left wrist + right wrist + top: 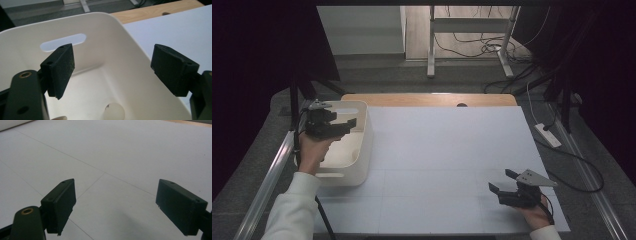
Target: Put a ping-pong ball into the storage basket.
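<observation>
While left gripper (343,121) gapes over bin (130,50) | white ball (114,112) inside | right gripper (503,181) wide, empty

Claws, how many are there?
2. The left claw hangs open over the white bin at the table's left; the right claw is open above the white table near its right front.

High view overhead; left claw view close above bin (105,32).
</observation>
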The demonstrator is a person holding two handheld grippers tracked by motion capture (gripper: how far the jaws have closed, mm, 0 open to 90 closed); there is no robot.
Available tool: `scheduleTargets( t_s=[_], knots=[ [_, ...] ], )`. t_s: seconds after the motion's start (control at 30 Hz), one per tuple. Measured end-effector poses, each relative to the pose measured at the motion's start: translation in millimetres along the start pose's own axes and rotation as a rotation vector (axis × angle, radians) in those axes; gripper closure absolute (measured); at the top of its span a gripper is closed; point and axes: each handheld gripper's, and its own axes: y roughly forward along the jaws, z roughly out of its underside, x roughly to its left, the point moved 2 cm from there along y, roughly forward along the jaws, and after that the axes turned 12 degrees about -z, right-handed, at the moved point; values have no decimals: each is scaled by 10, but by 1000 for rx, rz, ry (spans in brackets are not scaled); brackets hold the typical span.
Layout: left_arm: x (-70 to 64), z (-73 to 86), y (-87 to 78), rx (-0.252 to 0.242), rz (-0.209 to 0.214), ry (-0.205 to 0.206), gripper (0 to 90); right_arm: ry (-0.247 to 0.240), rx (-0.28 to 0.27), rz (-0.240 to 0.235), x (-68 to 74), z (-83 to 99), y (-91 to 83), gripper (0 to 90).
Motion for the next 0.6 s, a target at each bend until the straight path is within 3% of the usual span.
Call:
scheduleTargets(
  t_s=[0.27,0.47,0.6],
  knots=[
    [-102,-2,-140,-53,37,11,192,-12,-1,-28,10,-16,47,166],
    [-155,-17,-250,-96,66,11,197,-7,-2,-21,-3,-16,37,166],
    [-232,9,-334,-125,111,13,199,-15,3,-23,9,-22,52,166]
  ],
)
